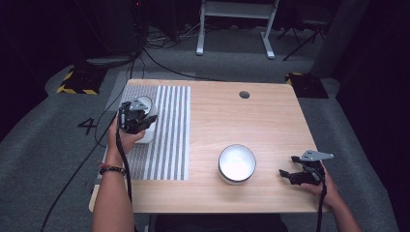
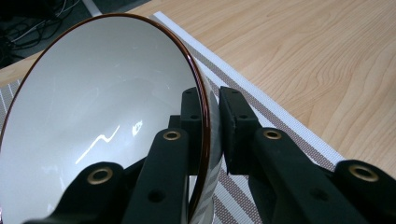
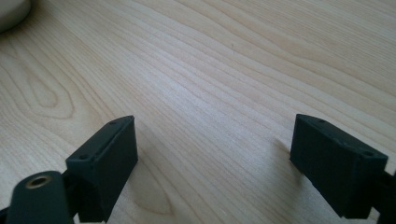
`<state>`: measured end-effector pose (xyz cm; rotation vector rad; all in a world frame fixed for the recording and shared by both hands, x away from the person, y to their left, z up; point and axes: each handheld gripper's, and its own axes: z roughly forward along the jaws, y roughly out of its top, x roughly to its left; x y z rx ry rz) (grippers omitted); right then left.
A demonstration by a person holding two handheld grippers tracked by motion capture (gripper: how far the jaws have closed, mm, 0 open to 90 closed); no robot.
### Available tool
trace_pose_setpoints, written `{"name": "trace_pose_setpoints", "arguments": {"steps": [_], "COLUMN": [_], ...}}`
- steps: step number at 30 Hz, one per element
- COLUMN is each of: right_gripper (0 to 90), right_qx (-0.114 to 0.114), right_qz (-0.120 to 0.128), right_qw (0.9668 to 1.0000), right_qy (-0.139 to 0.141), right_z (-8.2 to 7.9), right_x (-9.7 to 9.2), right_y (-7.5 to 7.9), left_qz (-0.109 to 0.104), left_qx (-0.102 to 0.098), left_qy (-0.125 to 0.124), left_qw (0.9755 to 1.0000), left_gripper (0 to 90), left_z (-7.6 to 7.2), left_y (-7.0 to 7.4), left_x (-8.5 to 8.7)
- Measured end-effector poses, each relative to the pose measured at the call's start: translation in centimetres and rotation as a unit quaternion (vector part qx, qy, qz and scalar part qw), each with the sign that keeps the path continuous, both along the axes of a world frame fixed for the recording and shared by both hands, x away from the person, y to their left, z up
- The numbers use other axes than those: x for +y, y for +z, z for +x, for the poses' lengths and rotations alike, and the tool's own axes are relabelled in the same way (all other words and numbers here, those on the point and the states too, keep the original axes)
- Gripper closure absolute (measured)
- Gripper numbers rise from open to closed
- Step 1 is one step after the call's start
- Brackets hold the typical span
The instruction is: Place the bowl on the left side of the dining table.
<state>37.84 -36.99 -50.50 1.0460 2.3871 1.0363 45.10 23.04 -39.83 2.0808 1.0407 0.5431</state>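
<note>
Wood grain runs across the table (image 1: 270,121), the largest thing in the high view, with a small dark hole (image 1: 244,94) near its far edge. Next in size, a striped mat (image 1: 169,130) covers the table's left part, its grey and white bands running front to back.

Over that mat a white bowl (image 2: 93,116) with a thin brown rim is held tipped on edge. In the left gripper view its pale inside faces the camera and takes up the left half of the picture. In the high view this bowl (image 1: 147,121) shows as a white shape behind the gripper, above the mat's left half.

A second white bowl (image 1: 237,163) with a dark outer wall stands upright on bare wood near the table's front edge, well apart from the first, between the mat and the right hand.

The left gripper (image 2: 212,123) is clamped on the tipped bowl's rim, one pad inside the wall and one outside, pressed tight. The right gripper (image 3: 215,144) rests low over bare wood at the front right, its jaws spread wide with nothing between them.
</note>
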Motion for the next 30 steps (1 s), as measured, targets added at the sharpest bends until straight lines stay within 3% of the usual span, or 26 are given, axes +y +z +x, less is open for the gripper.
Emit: {"name": "trace_pose_setpoints", "arguments": {"steps": [8, 12, 17, 21, 24, 30], "right_gripper": [15.0, 15.0, 15.0, 15.0, 15.0, 15.0], "right_qx": [0.000, 0.000, 0.000, 0.000, 0.000, 0.000], "right_qz": [0.000, 0.000, 0.000, 0.000, 0.000, 0.000], "right_qw": [1.0000, 1.0000, 1.0000, 1.0000, 1.0000, 1.0000], "right_qy": [0.000, 0.000, 0.000, 0.000, 0.000, 0.000], "right_z": [0.0, 0.0, 0.0, 0.0, 0.0, 0.0], "right_x": [0.0, 0.0, 0.0, 0.0, 0.0, 0.0], "right_y": [0.0, 0.0, 0.0, 0.0, 0.0, 0.0], "left_qz": [0.004, 0.028, 0.024, 0.032, 0.028, 0.024], "left_qx": [0.006, 0.007, 0.020, 0.029, 0.028, 0.034], "left_qy": [0.009, 0.017, 0.026, 0.033, 0.049, 0.058], "left_qw": [0.9999, 0.9994, 0.9992, 0.9985, 0.9980, 0.9975], "left_gripper": [80.4, 80.5, 80.5, 80.4, 80.4, 80.4], "left_z": [0.2, 0.4, 0.7, 1.0, 1.2, 1.3], "left_y": [-0.5, -0.8, -1.5, -2.0, -2.4, -3.1], "left_x": [0.5, 0.6, 1.1, 1.5, 2.0, 2.4]}}
